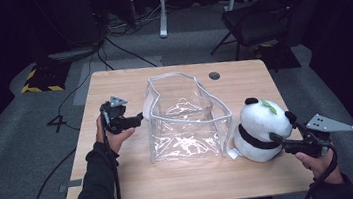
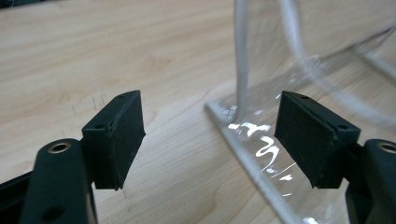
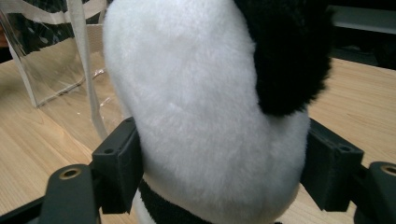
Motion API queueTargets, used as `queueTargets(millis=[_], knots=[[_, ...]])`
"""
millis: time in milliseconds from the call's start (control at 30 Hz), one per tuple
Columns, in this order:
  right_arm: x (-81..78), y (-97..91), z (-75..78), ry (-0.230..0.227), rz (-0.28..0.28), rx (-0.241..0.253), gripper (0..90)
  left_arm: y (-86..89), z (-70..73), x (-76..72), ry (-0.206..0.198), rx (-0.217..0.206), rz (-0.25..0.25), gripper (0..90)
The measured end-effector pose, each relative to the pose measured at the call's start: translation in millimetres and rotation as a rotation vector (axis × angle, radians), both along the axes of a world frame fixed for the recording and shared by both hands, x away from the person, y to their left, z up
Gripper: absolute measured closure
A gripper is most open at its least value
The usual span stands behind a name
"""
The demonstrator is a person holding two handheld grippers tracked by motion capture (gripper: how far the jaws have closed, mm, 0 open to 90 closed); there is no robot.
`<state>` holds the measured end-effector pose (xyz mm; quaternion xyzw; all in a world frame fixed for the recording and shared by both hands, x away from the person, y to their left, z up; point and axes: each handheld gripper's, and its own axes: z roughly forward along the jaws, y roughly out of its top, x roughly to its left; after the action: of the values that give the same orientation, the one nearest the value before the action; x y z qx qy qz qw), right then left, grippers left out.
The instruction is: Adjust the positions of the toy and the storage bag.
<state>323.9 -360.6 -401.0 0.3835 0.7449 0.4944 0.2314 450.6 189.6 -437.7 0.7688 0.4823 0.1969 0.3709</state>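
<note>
Sitting upright at the right end of the wooden surface [image 1: 173,180], the plush panda [image 1: 261,127] is just beside the clear plastic bag [image 1: 184,116], its white belly close to the bag's right wall. My right claw [image 1: 284,141] is at the panda's right flank, and in the right gripper view the white fur [image 3: 205,116] bulges between my two black pads [image 3: 119,161]; the left pad touches the fur, the right pad sits at its edge, and I cannot tell whether they really press. Call it a loose bracket round the toy, jaws wide. Over on the other side, my left claw [image 1: 139,118] is low by the bag's left wall, jaws spread with nothing between them. The left gripper view has bare wood in the gap, and the bag's white-trimmed bottom edge [image 2: 247,154] running just in front of my right-hand pad [image 2: 310,135]. The bag stands open-topped in the middle of the surface, its rim wavy. Beyond the far edge, a dark chair [image 1: 265,14] stands on grey floor.
</note>
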Motion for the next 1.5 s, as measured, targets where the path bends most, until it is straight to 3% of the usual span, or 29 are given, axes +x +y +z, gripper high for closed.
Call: queueTargets(millis=[67, 100, 133, 267, 367, 467, 567, 600, 700, 800, 967, 1000, 1100, 1367, 1500], knots=[[0.3, 0.0, -0.1, 0.002, -0.001, 0.007, 21.9, -2.5, -17.6, 6.6, 0.015, 0.003, 0.003, 23.8], [0.1, 0.4, -0.2, 0.003, -0.003, 0.01, 20.2, -2.5, -17.6, 6.6, 0.015, 0.003, 0.003, 23.9], [-0.1, 1.1, -0.2, 0.003, -0.006, 0.013, 18.8, -3.5, -27.6, 11.6, 0.033, -0.024, 0.008, 24.2], [-0.1, 3.3, 0.2, 0.008, 0.001, 0.016, 15.5, -9.8, -44.8, 22.9, 0.071, -0.016, 0.022, 25.8], [-0.1, 3.5, 0.2, 0.002, 0.007, 0.011, 15.2, -12.4, -50.1, 27.9, 0.08, -0.025, 0.019, 25.1], [1.1, 2.0, -0.7, 0.011, -0.012, 0.025, 14.9, -23.8, -56.4, 37.0, 0.102, 0.006, 0.0, 26.2], [2.0, 1.8, -0.9, 0.021, -0.007, 0.035, 14.9, -33.2, -58.6, 41.5, 0.117, 0.025, -0.013, 26.1], [2.0, 2.1, -1.0, 0.021, -0.005, 0.032, 14.9, -42.5, -59.0, 44.9, 0.103, 0.034, -0.012, 27.0], [1.6, 2.6, -0.9, 0.015, 0.001, 0.024, 14.9, -49.8, -57.7, 48.2, 0.107, 0.008, -0.036, 27.8], [0.9, 3.5, -0.7, 0.013, -0.001, 0.008, 15.1, -68.3, -54.5, 53.9, 0.104, -0.001, -0.048, 29.4], [-0.1, 3.9, -0.2, 0.008, 0.004, -0.013, 16.9, -88.5, -49.5, 58.2, 0.093, 0.001, -0.072, 31.8], [-0.7, 4.1, -0.2, 0.005, 0.001, -0.017, 18.2, -90.7, -48.5, 59.5, 0.096, 0.021, -0.091, 32.0], [-0.9, 2.8, -0.8, -0.001, -0.008, -0.019, 22.2, -98.4, -49.2, 60.3, 0.095, 0.013, -0.088, 32.0], [-1.3, -0.2, 0.5, 0.003, -0.006, -0.024, 30.9, -105.4, -50.0, 59.0, 0.102, -0.007, -0.072, 32.8], [-0.7, -3.9, 0.5, 0.001, 0.011, -0.019, 37.9, -95.2, -45.0, 54.1, 0.105, 0.01, -0.055, 28.3]])
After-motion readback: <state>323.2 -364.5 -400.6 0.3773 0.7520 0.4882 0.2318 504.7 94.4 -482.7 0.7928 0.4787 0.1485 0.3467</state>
